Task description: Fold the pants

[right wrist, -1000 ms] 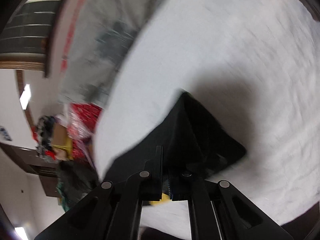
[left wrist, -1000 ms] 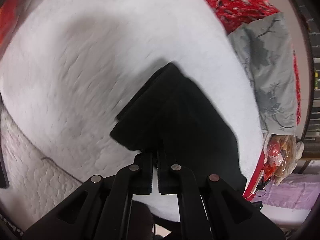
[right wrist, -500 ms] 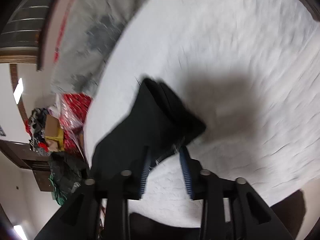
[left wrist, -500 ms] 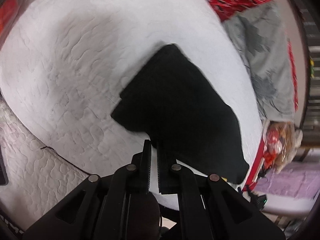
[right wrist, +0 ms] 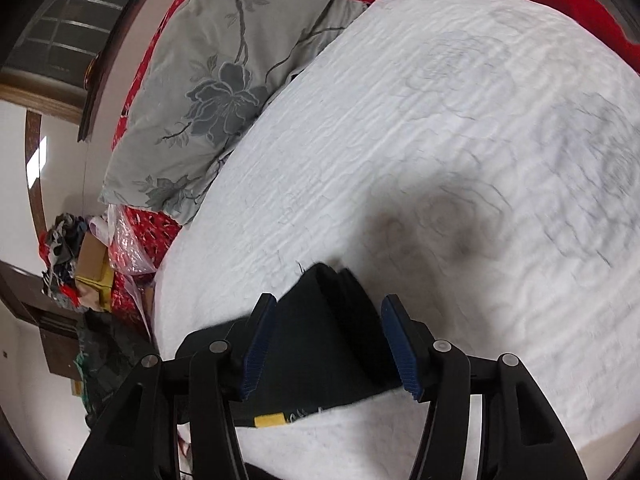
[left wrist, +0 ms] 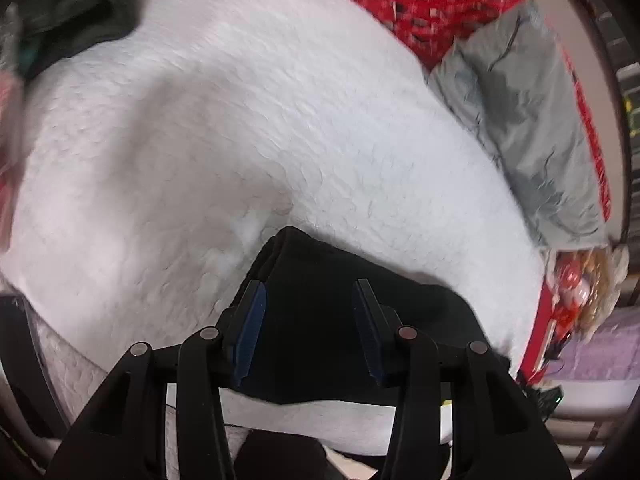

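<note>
Left wrist view: the left gripper (left wrist: 308, 328) now stands with its jaws spread wide and nothing between them, where a second ago they were pinched on the black pants (left wrist: 340, 320). The right gripper (right wrist: 326, 346) has let go as well, its jaws apart over the same bundle. The pants lie in a compact stacked fold on the white mattress (right wrist: 460, 140), near its close edge, a yellow tag (right wrist: 270, 421) showing at the hem. Beyond the pants, past open quilting, a grey pillow (right wrist: 224, 92) rests against a red blanket (left wrist: 420, 4). Both releases suggest the fold is finished, or nearly.
</note>
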Tool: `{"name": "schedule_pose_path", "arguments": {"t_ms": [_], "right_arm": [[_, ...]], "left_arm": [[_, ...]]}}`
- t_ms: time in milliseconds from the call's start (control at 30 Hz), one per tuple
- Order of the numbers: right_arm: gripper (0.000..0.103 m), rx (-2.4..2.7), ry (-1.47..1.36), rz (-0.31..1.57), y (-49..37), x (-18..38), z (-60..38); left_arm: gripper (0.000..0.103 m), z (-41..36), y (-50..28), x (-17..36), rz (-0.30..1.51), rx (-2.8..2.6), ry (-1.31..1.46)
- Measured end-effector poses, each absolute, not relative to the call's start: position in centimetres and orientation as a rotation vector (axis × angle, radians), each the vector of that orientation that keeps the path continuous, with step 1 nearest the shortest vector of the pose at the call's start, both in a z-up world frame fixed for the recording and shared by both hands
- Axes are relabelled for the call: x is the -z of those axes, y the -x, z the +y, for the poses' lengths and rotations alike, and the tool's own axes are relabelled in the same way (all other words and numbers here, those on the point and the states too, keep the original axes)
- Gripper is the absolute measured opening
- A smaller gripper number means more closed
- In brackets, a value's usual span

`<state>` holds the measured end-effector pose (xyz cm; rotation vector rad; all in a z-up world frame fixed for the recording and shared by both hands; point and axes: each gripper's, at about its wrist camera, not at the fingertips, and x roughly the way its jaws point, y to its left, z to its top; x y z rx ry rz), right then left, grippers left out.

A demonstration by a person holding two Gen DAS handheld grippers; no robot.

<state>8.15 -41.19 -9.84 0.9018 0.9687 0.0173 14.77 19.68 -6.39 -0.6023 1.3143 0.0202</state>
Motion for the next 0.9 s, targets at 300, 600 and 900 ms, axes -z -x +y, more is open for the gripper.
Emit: {"name": "schedule_pose_path", "arguments": {"t_ms": [300, 600, 900], "right_arm": [[0.061, -0.050, -0.782, 1.052, -12.2, 11.0, -39.3], [0.011, -0.004, -0.712, 1.053, -10.7, 10.1, -39.3], [0.034, 0.040, -0.804, 1.066, -9.5, 12.0, -40.0]], "left_arm": [[0.049, 18.1, -15.7, 8.8, 1.377, 0.026, 0.520], [0.002, 17.9, -15.1, 9.0, 1.351, -0.101, 0.351], [0.003, 20.8, -13.4, 8.3, 1.329, -0.086, 0.607]]}}
